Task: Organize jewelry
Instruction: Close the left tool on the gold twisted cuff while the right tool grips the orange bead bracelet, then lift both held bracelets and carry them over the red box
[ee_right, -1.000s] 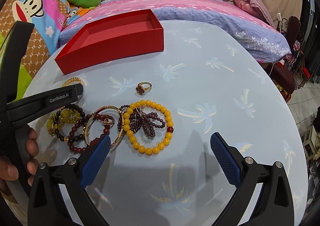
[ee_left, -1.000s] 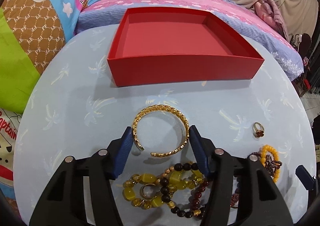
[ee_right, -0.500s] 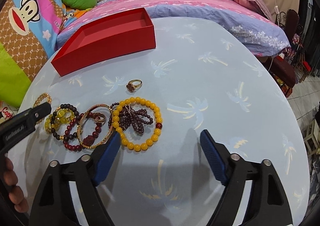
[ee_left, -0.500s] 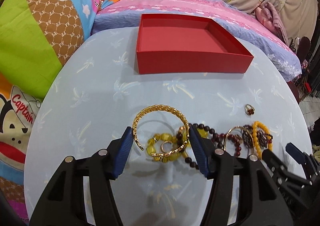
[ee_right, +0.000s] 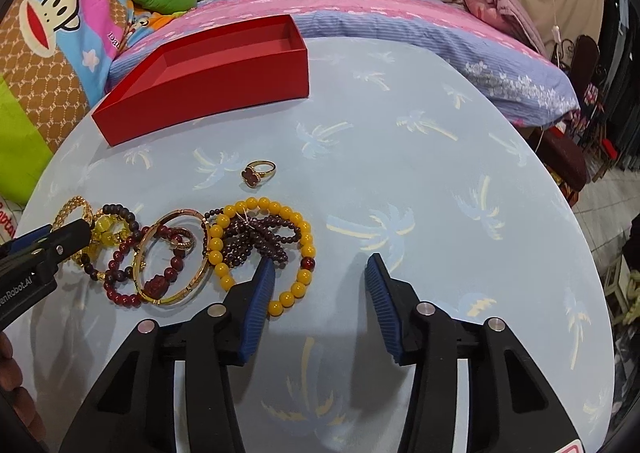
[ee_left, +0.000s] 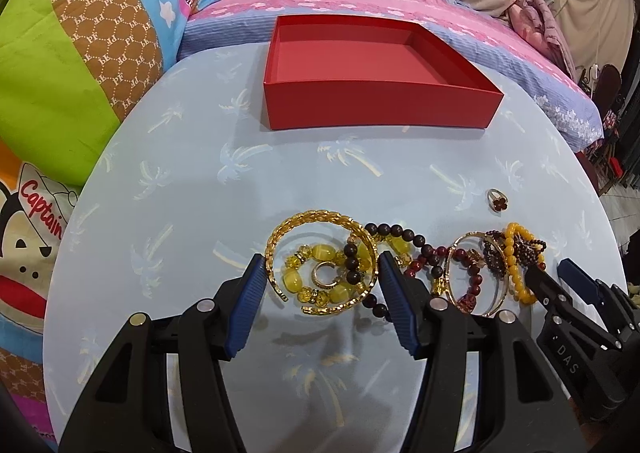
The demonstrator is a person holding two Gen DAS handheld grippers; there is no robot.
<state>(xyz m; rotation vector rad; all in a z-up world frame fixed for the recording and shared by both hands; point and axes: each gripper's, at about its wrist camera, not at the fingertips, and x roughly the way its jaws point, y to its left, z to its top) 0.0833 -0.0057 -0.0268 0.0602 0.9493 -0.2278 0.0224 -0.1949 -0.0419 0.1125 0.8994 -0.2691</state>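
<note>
Left gripper (ee_left: 320, 277) clamps the woven gold cuff bangle (ee_left: 320, 259), lifted above the bead pile.
Next, likely, the empty red cardboard box (ee_left: 376, 103) (right gripper (ee_right: 318, 281) spread apart, idle).

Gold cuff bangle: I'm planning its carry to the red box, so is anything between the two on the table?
Nothing visible. The gold cuff bangle, between the left claw fingers, faces bare tablecloth up to the red box front wall. The clover ring lies off to the right.
</note>
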